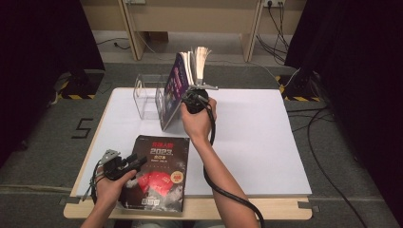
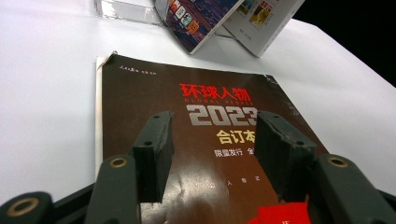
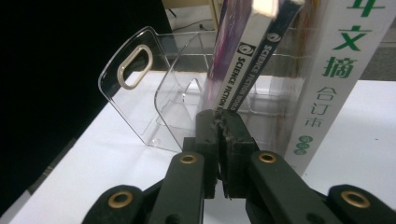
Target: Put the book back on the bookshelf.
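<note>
A white table point(image 1: 266, 142) on a grey floor, dark curtains to both sides, carries at upper centre of the high view a clear plastic file rack point(image 1: 147, 97) with magazines leaning in it. The right gripper point(image 1: 196, 91) sits at the near edge of those leaning magazines point(image 1: 183, 78); in the right gripper view its jaws are pressed together just below the Science Fiction World spines point(image 3: 247, 65), though whether a cover is pinched between them cannot be told. At lower left, the left gripper point(image 2: 212, 149) rests with jaws apart and empty over the brown 2023 magazine point(image 1: 159, 173) lying flat at the table's near edge.
</note>
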Demonstrator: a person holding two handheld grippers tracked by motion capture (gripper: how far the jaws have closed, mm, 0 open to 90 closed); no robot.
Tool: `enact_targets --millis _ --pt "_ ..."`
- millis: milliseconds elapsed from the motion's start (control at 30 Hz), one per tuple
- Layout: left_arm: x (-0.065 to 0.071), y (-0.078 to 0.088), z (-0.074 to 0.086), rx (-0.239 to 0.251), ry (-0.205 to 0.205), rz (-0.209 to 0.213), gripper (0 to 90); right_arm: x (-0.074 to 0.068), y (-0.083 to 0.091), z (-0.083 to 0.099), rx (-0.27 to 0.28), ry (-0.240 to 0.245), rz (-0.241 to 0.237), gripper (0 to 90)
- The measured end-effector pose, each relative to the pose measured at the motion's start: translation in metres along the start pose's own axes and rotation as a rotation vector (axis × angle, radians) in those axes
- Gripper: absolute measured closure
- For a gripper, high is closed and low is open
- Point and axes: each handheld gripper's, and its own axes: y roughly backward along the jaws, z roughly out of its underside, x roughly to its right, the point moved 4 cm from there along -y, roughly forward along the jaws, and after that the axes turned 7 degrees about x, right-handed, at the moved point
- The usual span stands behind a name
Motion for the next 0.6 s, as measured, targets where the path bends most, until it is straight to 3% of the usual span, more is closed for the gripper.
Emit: enact_targets --millis 500,600 --pt "0.000 0.000 0.000 0.000 -0.001 -0.002 46.6 -0.002 0.007 0.001 0.008 0.024 -0.025 80.0" --pt "0.000 0.000 0.000 0.001 0.000 -0.001 46.6 -0.006 0.017 -0.010 0.052 0.037 -0.033 78.8"
